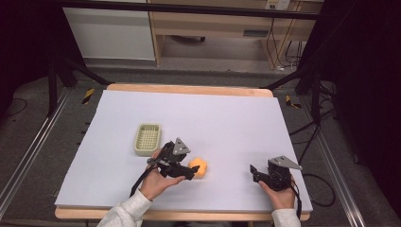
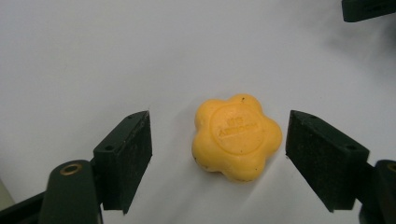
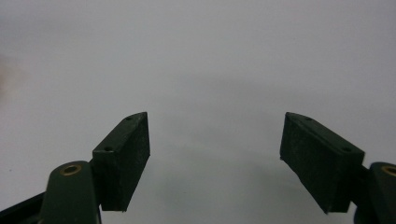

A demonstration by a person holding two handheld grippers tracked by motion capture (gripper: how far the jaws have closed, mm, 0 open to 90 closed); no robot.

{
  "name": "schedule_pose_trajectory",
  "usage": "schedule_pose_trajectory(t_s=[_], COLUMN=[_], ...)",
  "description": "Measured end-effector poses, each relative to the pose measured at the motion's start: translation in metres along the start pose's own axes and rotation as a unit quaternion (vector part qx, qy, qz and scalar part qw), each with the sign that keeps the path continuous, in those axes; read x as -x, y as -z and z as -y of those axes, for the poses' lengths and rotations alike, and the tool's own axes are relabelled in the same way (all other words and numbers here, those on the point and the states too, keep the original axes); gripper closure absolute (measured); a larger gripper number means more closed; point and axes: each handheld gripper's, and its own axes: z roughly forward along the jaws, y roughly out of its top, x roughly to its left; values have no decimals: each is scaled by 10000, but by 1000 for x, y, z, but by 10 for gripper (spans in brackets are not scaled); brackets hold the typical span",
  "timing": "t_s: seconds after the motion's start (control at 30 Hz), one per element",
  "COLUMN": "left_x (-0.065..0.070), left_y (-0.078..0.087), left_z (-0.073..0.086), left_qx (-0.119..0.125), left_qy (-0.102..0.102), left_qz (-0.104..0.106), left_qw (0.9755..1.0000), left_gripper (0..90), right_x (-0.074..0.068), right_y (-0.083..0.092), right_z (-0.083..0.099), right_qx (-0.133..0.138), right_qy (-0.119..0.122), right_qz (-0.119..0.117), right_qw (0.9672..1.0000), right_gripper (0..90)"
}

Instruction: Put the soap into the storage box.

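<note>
A yellow flower-shaped soap bar [image 2: 237, 136] is seen lying flat on the white counter [image 1: 227, 118], between the spread jaws of the left hand-held gripper [image 2: 218, 154], touched by neither pad. In the high view the bar sits at about 6 o'clock on the counter, with a pale green slotted tray [image 1: 147, 139] near it toward 10 o'clock. The right hand-held gripper [image 3: 215, 158] is held released over bare counter, well apart toward 3 o'clock. Nothing is seen between soap and tray.

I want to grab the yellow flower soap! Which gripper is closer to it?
Left. The left gripper has its open jaws either side of the yellow soap; the right gripper sits well off to its right.
</note>
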Motion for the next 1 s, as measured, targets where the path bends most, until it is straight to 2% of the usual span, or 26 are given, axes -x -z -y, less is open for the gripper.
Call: schedule_pose_trajectory(t_s=[0.5,1.0], left_x=[8,11], left_y=[-16,-35], left_z=[-2,-2], left_qx=[-320,-630], left_qy=[-190,-424], left_qz=[139,98], left_qw=[9992,9971], left_gripper=[203,192], right_x=[0,0], right_y=[0,-1], right_z=[0,0], right_qx=[-4,-7], right_qy=[-35,2], right_qz=[-18,-1], right_qw=[10000,10000], right_gripper=[244,246])
